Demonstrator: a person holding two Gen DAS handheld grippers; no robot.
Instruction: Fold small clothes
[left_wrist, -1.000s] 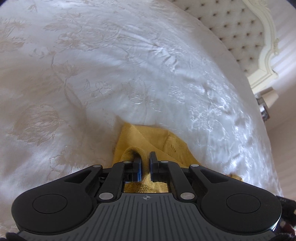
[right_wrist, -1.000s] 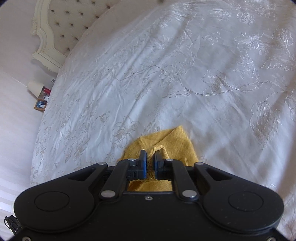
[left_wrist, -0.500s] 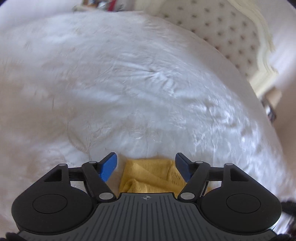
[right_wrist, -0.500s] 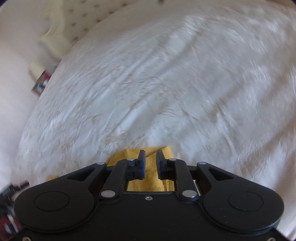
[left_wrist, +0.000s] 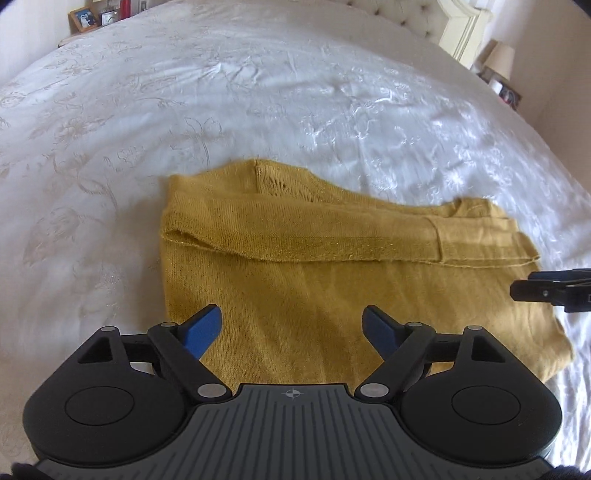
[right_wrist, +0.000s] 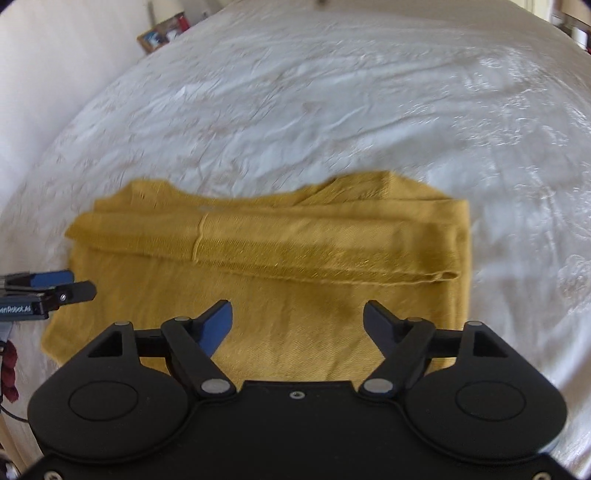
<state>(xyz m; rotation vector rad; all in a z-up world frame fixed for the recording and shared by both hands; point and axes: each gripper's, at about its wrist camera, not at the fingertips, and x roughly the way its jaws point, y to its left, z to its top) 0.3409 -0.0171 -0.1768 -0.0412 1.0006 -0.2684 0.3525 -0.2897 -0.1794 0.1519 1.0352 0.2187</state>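
Observation:
A mustard-yellow knit garment (left_wrist: 332, 266) lies folded flat on the white bed, its near half doubled over to a hem line across the middle. It also shows in the right wrist view (right_wrist: 295, 258). My left gripper (left_wrist: 291, 325) is open and empty, held above the garment's near left part. My right gripper (right_wrist: 297, 319) is open and empty above the garment's near right part. Each gripper's tips show at the edge of the other's view: the right one (left_wrist: 546, 290) and the left one (right_wrist: 55, 286).
The white embroidered bedspread (left_wrist: 258, 92) fills both views. A tufted headboard (left_wrist: 424, 14) and a bedside lamp (left_wrist: 498, 61) stand at the far right. Picture frames (left_wrist: 85, 20) sit on a shelf at the far left.
Both grippers were shut on the yellow garment's edge a second ago. Both have opened, let it go and drawn back and up, so the whole folded garment now shows.

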